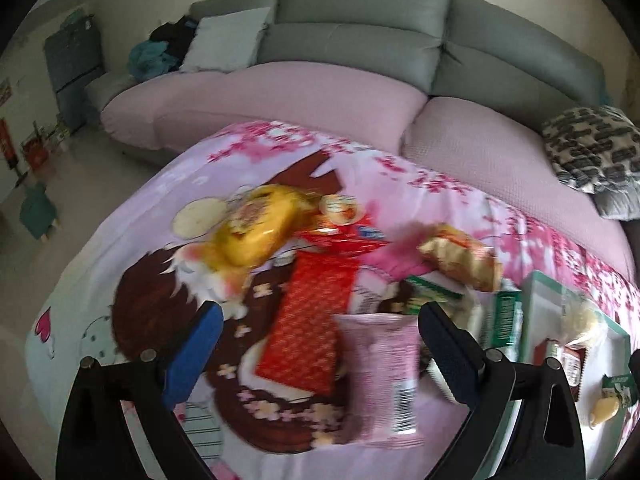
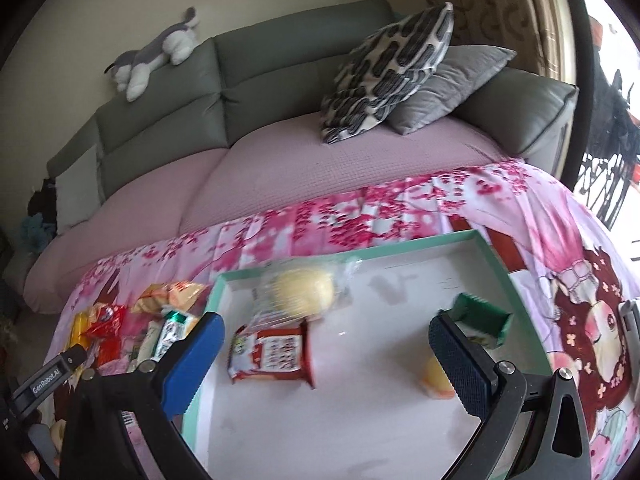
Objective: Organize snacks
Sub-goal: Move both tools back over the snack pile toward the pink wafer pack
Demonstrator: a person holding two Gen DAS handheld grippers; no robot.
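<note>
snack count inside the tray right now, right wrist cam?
4 visible in the tray: a clear-wrapped bun near the far-left corner, a red-and-white packet in front of it, a green packet at right, and a yellow snack partly hidden behind the right gripper.

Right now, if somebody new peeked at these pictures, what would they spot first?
Probably the bright pink cartoon tablecloth with a jumble of snack packets heaped in its middle. Beside that pile sits a green-rimmed tray already holding a round yellow bun, a red-and-white packet and a small green packet. Behind is a grey sofa with a toy dog lying on top.
</note>
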